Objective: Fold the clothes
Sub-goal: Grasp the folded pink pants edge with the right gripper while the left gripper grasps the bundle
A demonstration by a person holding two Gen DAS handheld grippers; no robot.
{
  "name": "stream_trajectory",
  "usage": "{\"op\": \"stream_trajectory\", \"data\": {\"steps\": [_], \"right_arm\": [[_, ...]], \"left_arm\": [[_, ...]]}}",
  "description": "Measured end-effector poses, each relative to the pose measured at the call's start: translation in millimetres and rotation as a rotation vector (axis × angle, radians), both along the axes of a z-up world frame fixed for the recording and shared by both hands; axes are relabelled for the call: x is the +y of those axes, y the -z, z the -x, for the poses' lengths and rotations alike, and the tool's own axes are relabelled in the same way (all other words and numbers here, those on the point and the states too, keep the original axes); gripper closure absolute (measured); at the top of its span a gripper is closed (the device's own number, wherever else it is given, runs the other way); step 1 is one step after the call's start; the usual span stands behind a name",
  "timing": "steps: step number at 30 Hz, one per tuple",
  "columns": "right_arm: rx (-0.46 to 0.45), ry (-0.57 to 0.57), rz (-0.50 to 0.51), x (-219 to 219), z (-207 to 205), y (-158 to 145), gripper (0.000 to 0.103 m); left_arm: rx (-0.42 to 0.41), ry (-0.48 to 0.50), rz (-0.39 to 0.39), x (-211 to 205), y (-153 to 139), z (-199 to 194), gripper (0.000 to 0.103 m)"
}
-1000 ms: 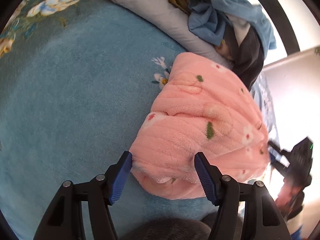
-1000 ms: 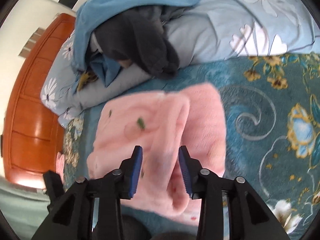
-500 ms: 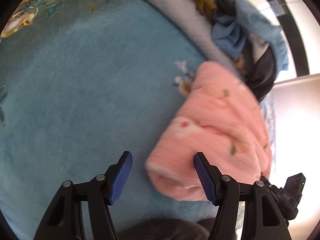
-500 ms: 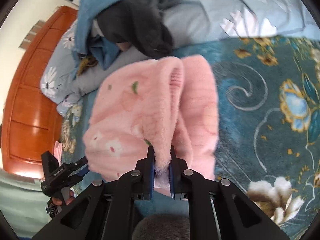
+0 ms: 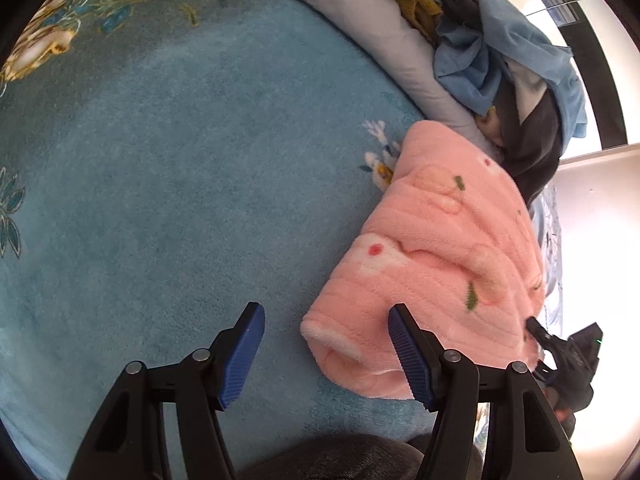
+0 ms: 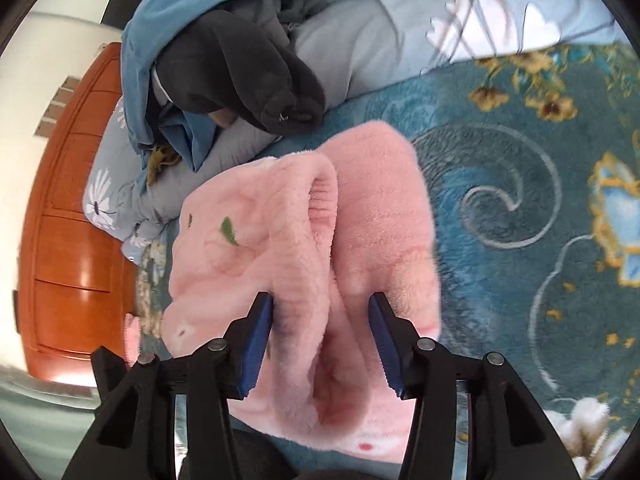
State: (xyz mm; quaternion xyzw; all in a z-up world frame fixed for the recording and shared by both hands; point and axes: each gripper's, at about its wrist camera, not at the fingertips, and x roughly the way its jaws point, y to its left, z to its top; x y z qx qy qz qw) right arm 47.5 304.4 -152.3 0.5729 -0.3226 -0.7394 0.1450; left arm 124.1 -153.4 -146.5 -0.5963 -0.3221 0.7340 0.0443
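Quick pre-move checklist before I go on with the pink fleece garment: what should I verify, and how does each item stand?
1. Right tool letting go: ok, its jaws are opening, with a ridge of the pink fleece garment between them.
2. Left tool free: ok, open, only blue blanket between the jaws.
3. Garment resting on the blanket: ok.
4. Fold neat: not ok, a ribbed cuff bulges up beside the fold.
5. Clear of the clothes pile: cannot tell, the far edge lies close to it.

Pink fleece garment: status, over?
Left gripper open, empty. Right gripper opening, fold between pads. Pink fleece garment bundled on teal blanket. Clothes pile behind.
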Motion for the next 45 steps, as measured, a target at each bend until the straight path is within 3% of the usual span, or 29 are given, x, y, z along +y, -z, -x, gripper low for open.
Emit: {"op": "stream_trajectory", "data": {"steps": [7,8,9,12,21,25,28,32,36,39,45], "right_arm": [[-0.021,-0.003,0.096,-11,3,8,0.053],[-0.016,-0.023,0.098,-14,2,5,0.06],[-0.018,-0.046,0.07,-18,1,2,0.073],[-0.004,-0.066,0.042,-24,-3,-5,0.082],[0.152,-0.054,0.047,-1,-18,-64,0.085],[0.106,-0.007,0.013,22,-24,-47,0.085],[0.056,-0.002,0.01,22,-25,-26,0.081],[0.058,0.009,-0.039,22,-26,-19,0.074],[0.051,0.02,-0.07,29,-26,-14,0.051],[0.015,0.037,-0.032,36,-23,3,0.041],[-0.041,0.079,0.11,40,-18,37,0.04]], "left_arm": [[0.033,-0.012,-0.004,1,-15,8,0.035],[0.036,-0.011,-0.004,1,-17,8,0.035],[0.039,-0.011,-0.003,2,-18,7,0.035],[0.049,-0.008,-0.002,2,-23,7,0.035],[0.103,0.012,-0.001,6,-44,8,0.035],[0.121,0.051,0.007,16,-47,18,0.035],[0.124,0.089,0.01,26,-46,31,0.035],[0.137,0.129,0.001,40,-45,50,0.035],[0.128,0.211,0.003,56,-37,70,0.035],[0.117,0.291,-0.002,67,-26,81,0.035],[0.066,0.331,-0.147,65,5,98,0.03]]}}
